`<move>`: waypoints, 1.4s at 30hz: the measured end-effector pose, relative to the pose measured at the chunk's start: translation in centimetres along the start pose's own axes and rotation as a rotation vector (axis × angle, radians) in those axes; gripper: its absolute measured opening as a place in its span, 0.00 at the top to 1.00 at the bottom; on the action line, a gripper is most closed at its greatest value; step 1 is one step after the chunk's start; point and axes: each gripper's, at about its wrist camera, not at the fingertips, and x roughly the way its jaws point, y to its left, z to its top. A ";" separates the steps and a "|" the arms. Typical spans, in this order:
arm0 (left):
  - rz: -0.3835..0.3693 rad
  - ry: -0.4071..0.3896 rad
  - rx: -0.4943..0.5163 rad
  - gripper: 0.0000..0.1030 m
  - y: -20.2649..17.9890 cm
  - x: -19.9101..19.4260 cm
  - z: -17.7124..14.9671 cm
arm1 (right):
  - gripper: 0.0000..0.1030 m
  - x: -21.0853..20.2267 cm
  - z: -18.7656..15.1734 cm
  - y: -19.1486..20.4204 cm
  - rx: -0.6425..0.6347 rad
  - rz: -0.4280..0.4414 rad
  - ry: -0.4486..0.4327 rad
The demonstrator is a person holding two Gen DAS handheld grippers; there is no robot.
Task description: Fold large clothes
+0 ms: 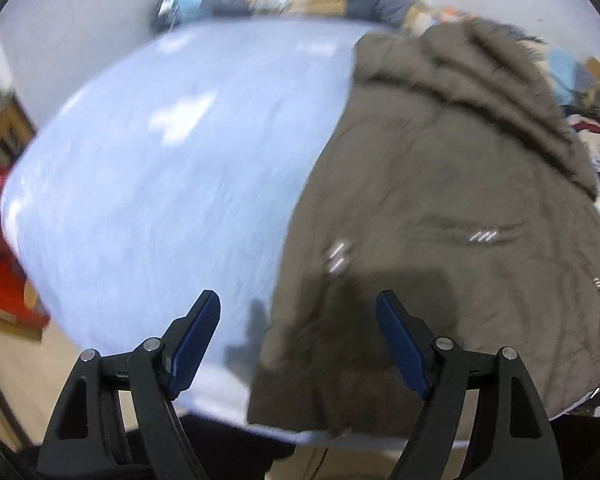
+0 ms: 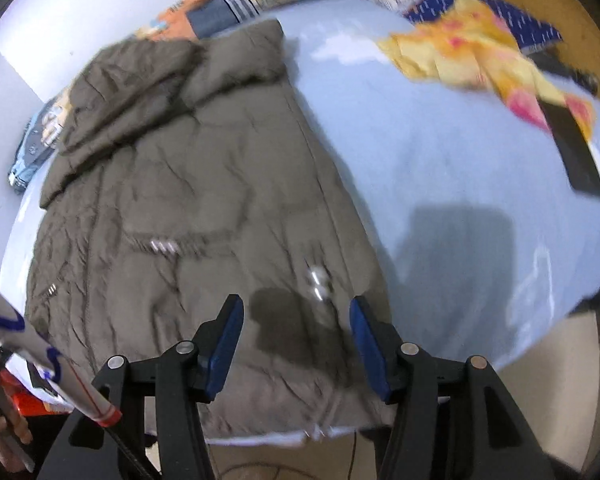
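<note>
Coat [image 1: 440, 208] lying flat on bed [image 1: 160, 168], hem at near edge. Left gripper [image 1: 298, 340] and right gripper [image 2: 296, 344] hovering over hem, jaws parted, holding nothing. Advising pinching both hem corners evenly, avoiding sheet beneath.

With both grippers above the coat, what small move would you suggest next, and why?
Probably lower both onto the near hem. The olive coat lies flat on the blue sheet, sleeves apparently tucked in. The left gripper and right gripper are both open and empty, so neither has any hold yet.
</note>
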 end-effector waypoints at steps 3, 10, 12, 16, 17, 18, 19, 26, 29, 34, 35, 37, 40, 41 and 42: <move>-0.051 0.109 -0.051 0.23 1.0 2.4 -0.6 | 0.42 0.7 -0.6 0.3 -0.004 -0.005 0.036; -0.090 -0.003 -0.115 0.23 3.3 -1.2 -0.3 | 0.39 -0.9 -0.5 -0.6 0.038 0.028 -0.013; -0.113 -0.011 -0.138 0.23 4.3 -1.6 -0.8 | 0.35 -1.5 -0.9 -2.2 0.070 0.011 -0.027; -0.169 0.058 -0.181 0.23 5.8 -0.3 -1.9 | 0.35 -1.1 -1.8 -5.2 0.153 0.024 -0.001; -0.179 0.067 -0.191 0.23 5.7 0.0 -2.0 | 0.34 -1.0 -2.0 -5.7 0.174 0.035 0.008; -0.203 0.076 -0.207 0.23 5.9 0.3 -2.2 | 0.34 -0.8 -2.2 -6.3 0.192 0.049 0.019; -0.210 0.081 -0.216 0.23 5.1 0.7 -2.5 | 0.34 -0.6 -2.3 -6.6 0.205 0.063 0.028; -0.279 0.140 -0.266 0.28 4.2 2.2 -3.7 | 0.34 0.5 -3.1 -7.7 0.249 0.142 0.077; -0.280 0.139 -0.239 0.28 3.0 2.1 -4.3 | 0.34 0.8 -3.2 -7.9 0.264 0.156 0.086; -0.265 0.126 -0.204 0.28 1.8 1.7 -5.0 | 0.34 1.7 -3.4 -7.6 0.274 0.189 0.118; -0.265 0.123 -0.206 0.28 1.9 1.6 -5.0 | 0.34 1.9 -3.3 -7.4 0.272 0.185 0.121; -0.264 0.121 -0.225 0.28 2.1 1.8 -5.1 | 0.32 2.2 -3.2 -7.3 0.271 0.179 0.124; -0.258 0.130 -0.235 0.28 1.9 2.4 -5.0 | 0.31 2.5 -3.3 -7.2 0.280 0.186 0.130; -0.250 0.126 -0.232 0.27 1.7 2.5 -4.9 | 0.31 2.7 -3.3 -7.1 0.284 0.191 0.133; -0.243 0.122 -0.228 0.27 1.3 2.8 -4.6 | 0.31 3.0 -3.3 -7.0 0.286 0.201 0.140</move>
